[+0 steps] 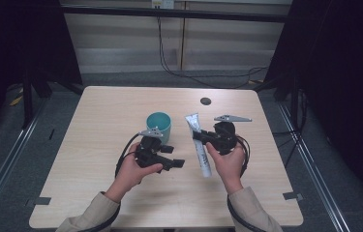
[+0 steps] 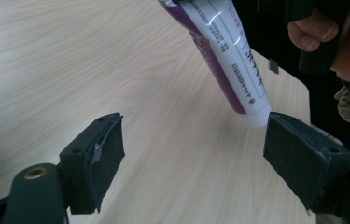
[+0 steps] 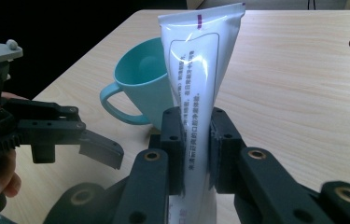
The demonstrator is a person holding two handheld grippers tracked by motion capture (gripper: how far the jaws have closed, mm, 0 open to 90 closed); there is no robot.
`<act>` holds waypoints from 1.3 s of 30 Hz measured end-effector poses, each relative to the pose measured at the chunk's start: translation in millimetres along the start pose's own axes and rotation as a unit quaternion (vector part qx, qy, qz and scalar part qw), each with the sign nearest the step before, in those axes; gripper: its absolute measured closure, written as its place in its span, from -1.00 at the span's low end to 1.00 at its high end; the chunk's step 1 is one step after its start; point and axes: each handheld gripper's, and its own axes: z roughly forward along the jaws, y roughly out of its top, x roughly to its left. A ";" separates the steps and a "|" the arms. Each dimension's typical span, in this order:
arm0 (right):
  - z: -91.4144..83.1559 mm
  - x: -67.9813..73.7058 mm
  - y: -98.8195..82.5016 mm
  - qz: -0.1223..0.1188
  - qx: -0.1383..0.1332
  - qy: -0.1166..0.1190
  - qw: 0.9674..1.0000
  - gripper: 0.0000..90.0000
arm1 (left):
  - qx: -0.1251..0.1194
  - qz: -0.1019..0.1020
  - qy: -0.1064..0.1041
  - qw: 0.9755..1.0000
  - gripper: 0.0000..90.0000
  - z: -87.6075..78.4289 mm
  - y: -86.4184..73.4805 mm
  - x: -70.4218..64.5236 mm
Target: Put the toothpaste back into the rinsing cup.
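The table (image 1: 101, 193) is big and made of light wood. It has a small dark hole (image 1: 205, 101) near the far edge.

Next comes the cup (image 1: 159, 124). It is blue-green and stands upright near the middle of the table, with its open top up. It looks empty. Its handle shows in the right gripper view.

Then the tube (image 1: 199, 145). It is white with some purple on it, like a tube of toothpaste. It is just to the right of the cup, not touching it. The flat sealed end points away from the person, and the cap end points back toward them.

The right gripper (image 1: 203, 137) has the tube tight between its two black jaws. They pinch it around the middle, and it looks lifted a little off the wood.

The left gripper (image 1: 175, 163) holds nothing. Its jaws stand wide apart. In the left gripper view, the cap end of the tube is right by one pad (image 2: 303, 156), but the pads do not press on it.

So the picking up is done. I think the tube still has to go into the cup, or the left gripper may have to grab the cap end first. That part is not done yet.
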 end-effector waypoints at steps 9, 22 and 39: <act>0.7 6.8 1.5 -0.011 -0.006 0.007 1.000 0.74 | -0.004 -0.007 -0.002 1.000 -0.50 4.4 4.5 1.3; 4.6 15.1 3.1 -0.019 -0.010 0.016 1.000 0.74 | -0.009 -0.010 -0.007 1.000 -0.44 7.6 15.7 -2.5; 6.1 21.9 5.0 -0.024 -0.014 0.019 0.999 0.74 | -0.035 -0.024 -0.022 0.999 -0.36 15.3 22.5 -2.7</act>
